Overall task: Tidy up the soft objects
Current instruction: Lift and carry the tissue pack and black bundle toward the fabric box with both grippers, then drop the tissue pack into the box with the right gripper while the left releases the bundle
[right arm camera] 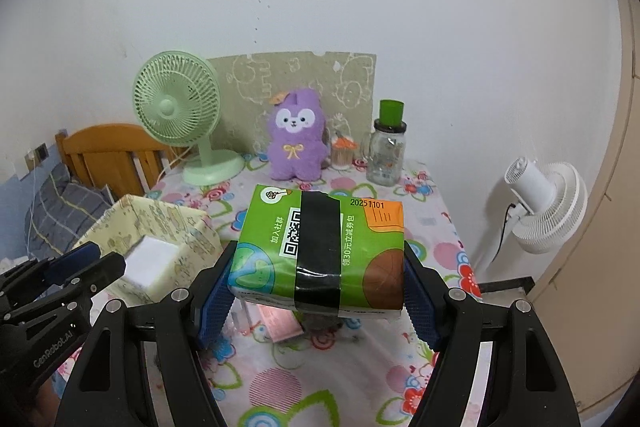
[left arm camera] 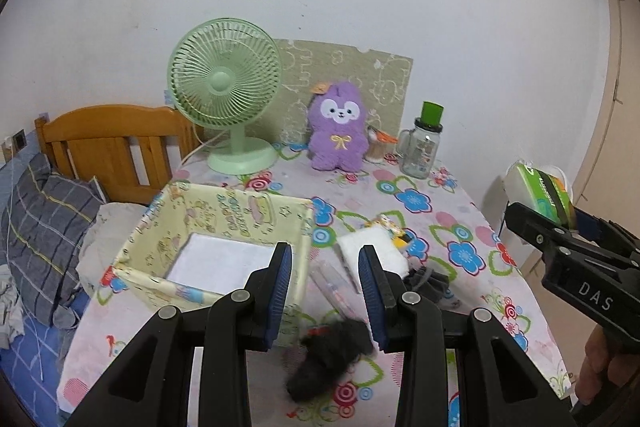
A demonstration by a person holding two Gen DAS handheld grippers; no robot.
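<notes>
My right tongs hold a green tissue pack clamped between both blue pads, lifted above the flowered worktop; a band of black tape wraps across its middle. On the near left my left tongs reach toward the pale yellow fabric box, which sits on the worktop's left side. At the far edge, against the wall, stand a green desk fan, a purple plush toy and a glass jar with a green lid. A white fan stands off the worktop to the right.
</notes>
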